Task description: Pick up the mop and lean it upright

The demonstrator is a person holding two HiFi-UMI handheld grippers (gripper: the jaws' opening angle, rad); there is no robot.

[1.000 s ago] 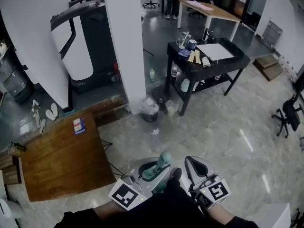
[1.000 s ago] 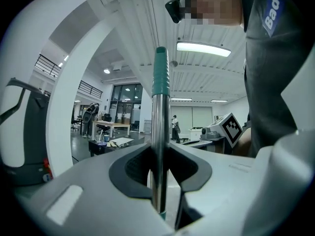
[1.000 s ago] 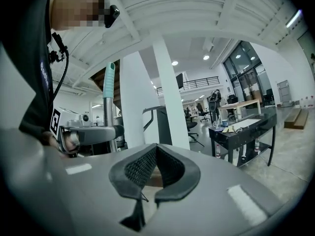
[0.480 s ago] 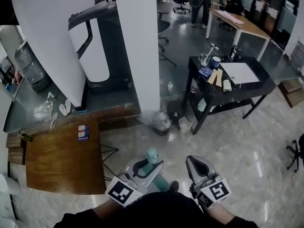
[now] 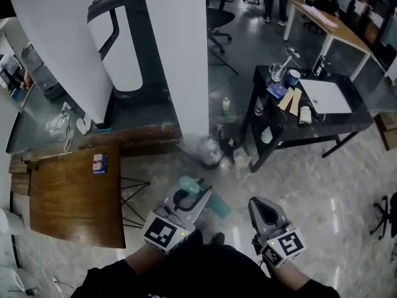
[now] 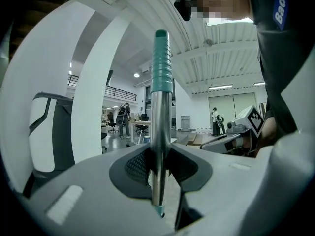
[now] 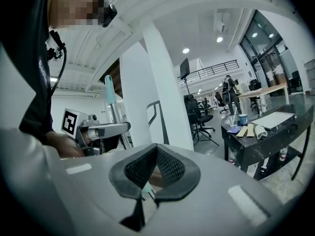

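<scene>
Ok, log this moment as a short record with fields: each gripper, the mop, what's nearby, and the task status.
left gripper: jaws shut on the mop's silver metal handle with a teal ribbed grip
handle pose: passes between the jaws, with the teal grip end uppermost in the left gripper view
right gripper: jaws together, holding nothing
mop head: cannot be made out
nearby: white pillar; black table; brown wooden table
task status: mop is held but not yet leaning on anything

Open-plan ofc w/ desks [image 5: 338, 30], swivel chairs [image 5: 217, 18], polished floor [image 5: 298, 191].
</scene>
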